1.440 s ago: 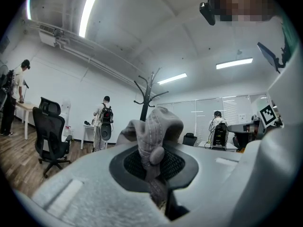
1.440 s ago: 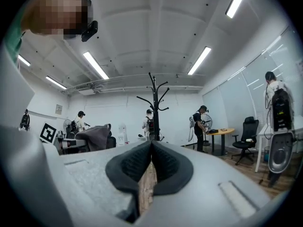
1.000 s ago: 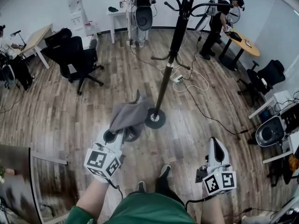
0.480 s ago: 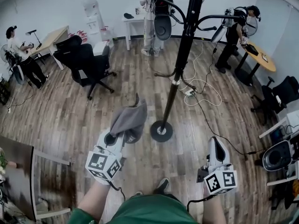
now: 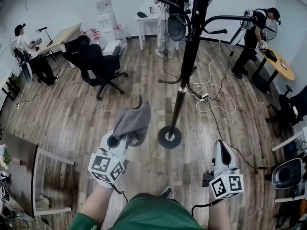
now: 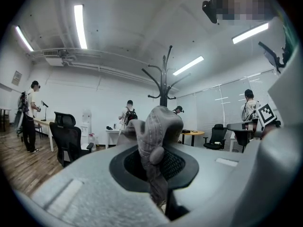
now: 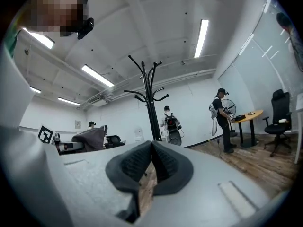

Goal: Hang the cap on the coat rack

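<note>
A grey cap (image 5: 133,121) hangs crumpled from my left gripper (image 5: 119,139), which is shut on its fabric. In the left gripper view the cap (image 6: 158,136) bulges up between the pads of the left gripper (image 6: 154,174). The black coat rack (image 5: 186,71) stands just ahead and to the right of the cap, its round base (image 5: 170,137) on the wood floor and its hooks high up. My right gripper (image 5: 221,147) is held low at the right, shut with nothing in it (image 7: 151,162). From there the coat rack (image 7: 150,112) rises ahead, with the cap (image 7: 90,138) at the left.
A black office chair (image 5: 96,63) stands to the left of the rack. Loose cables (image 5: 211,99) lie on the floor beyond the base. People stand at the left (image 5: 33,56), back (image 5: 168,28) and right by a round table (image 5: 276,63). A table edge (image 5: 36,176) sits near left.
The rack has come closer and its base has slid down and right in the head view. Both grippers keep their places in that view, the cap still held.
</note>
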Available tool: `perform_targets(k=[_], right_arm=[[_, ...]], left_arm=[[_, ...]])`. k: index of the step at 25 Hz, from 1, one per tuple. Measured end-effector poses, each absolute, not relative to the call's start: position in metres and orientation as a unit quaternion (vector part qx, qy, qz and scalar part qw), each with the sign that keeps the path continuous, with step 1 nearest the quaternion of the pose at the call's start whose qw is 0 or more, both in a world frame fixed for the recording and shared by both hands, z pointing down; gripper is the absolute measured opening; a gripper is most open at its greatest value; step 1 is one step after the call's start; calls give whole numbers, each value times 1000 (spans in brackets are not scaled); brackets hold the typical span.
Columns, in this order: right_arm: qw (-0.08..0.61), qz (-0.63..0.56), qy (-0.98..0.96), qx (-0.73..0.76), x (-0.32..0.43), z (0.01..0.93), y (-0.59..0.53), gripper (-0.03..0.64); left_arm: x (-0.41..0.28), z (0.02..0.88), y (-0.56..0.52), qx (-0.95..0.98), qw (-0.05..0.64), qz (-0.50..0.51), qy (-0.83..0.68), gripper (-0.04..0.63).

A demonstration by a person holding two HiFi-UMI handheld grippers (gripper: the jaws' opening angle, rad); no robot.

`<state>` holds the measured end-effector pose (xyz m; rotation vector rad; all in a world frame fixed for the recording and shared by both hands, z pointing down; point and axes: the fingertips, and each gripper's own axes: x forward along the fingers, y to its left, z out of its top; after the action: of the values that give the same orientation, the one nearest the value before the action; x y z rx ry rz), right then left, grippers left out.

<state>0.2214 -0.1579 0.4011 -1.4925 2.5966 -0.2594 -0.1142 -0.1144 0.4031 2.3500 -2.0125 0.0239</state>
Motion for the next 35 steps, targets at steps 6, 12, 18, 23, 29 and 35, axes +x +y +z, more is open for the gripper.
perform_targets(k=[6, 12, 18, 23, 29, 35], right_arm=[[66, -89, 867, -486, 225, 405, -176, 3], [54, -91, 861, -498, 225, 410, -191, 3], [40, -86, 844, -528, 217, 411, -208, 3], [33, -75, 832, -548, 195, 402, -220, 3], [20, -71, 820, -568, 166, 403, -235, 3], [13, -60, 805, -590, 140, 401, -247, 3]], left_arm=[[-117, 406, -140, 753, 11, 26, -657, 28], [-137, 420, -180, 760, 4, 43, -649, 28], [-161, 439, -229, 777, 11, 52, -627, 28], [-181, 458, -266, 801, 9, 62, -596, 28], [-199, 483, -306, 829, 2, 81, -553, 28], [-209, 507, -343, 857, -7, 102, -505, 28]])
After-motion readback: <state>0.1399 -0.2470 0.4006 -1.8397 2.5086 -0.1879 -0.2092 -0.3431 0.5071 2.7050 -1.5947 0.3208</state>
